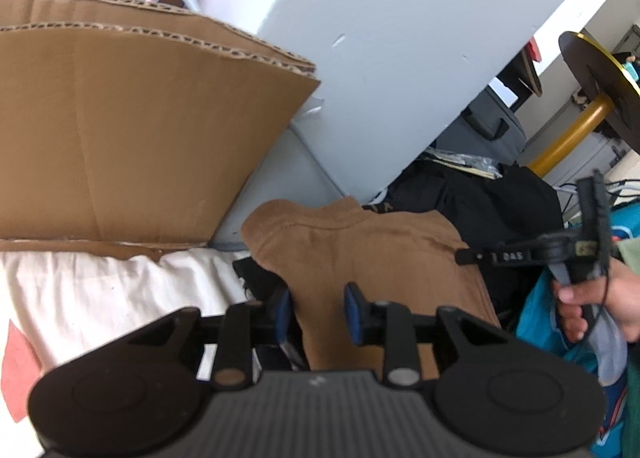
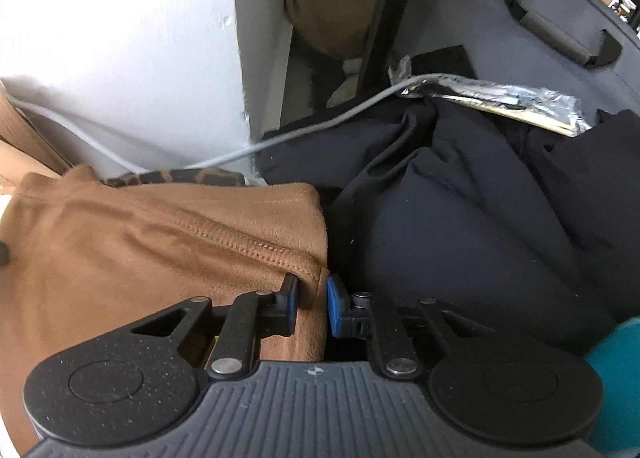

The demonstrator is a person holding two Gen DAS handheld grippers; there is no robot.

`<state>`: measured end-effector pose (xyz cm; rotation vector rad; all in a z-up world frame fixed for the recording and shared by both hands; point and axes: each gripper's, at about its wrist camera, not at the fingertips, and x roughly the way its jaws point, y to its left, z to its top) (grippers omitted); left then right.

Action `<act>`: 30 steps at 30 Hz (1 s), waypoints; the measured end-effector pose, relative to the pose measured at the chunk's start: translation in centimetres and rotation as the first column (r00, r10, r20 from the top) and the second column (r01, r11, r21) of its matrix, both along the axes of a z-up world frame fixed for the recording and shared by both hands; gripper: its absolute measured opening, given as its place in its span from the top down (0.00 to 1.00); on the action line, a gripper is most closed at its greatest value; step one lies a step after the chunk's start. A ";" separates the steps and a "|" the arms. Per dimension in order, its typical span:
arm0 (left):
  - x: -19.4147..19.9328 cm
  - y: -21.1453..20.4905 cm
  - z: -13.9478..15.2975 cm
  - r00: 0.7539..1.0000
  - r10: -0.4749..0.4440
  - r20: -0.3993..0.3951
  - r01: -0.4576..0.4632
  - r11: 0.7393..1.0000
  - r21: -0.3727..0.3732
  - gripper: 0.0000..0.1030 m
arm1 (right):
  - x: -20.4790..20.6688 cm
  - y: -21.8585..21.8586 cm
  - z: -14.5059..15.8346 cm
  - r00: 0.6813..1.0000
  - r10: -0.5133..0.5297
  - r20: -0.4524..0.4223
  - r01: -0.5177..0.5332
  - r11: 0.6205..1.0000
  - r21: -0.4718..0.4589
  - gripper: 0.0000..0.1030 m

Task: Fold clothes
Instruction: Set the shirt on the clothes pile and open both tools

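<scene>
One brown garment (image 2: 160,242) is seen lying flat between a cream cloth (image 1: 100,290) and dark clothes (image 2: 460,217), below a cardboard box (image 1: 140,137). Its left part is straddled by the left gripper (image 1: 318,314), jaws partly open, untouching. Its right edge is flanked by the right gripper (image 2: 312,298), narrowly open, nothing clamped

- We see a tan-brown garment (image 1: 360,250), soft and suede-like, lying folded and mostly flat, its stitched seam (image 2: 224,236) running across.
- We see dark clothing (image 2: 460,209) rumpled in a heap, touching its right edge.
</scene>
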<state>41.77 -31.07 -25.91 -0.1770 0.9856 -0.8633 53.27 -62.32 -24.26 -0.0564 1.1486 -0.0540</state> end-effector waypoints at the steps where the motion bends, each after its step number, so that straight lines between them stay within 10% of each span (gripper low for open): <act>1: -0.2 0.2 0.1 1.000 0.000 0.004 0.000 1.000 -0.001 0.71 | 0.2 -0.1 0.0 1.000 -0.003 -0.005 0.003 1.000 0.003 0.79; 12: -1.1 1.2 1.8 0.999 0.041 -0.003 -0.041 0.999 -0.032 0.67 | 1.3 0.0 4.5 0.999 0.008 0.045 -0.009 1.000 0.017 0.73; 30: 0.5 -1.4 -0.8 0.998 0.060 -0.013 -0.059 0.993 0.098 0.73 | 4.9 -0.4 -1.0 0.988 -0.122 0.092 0.109 0.985 0.136 0.73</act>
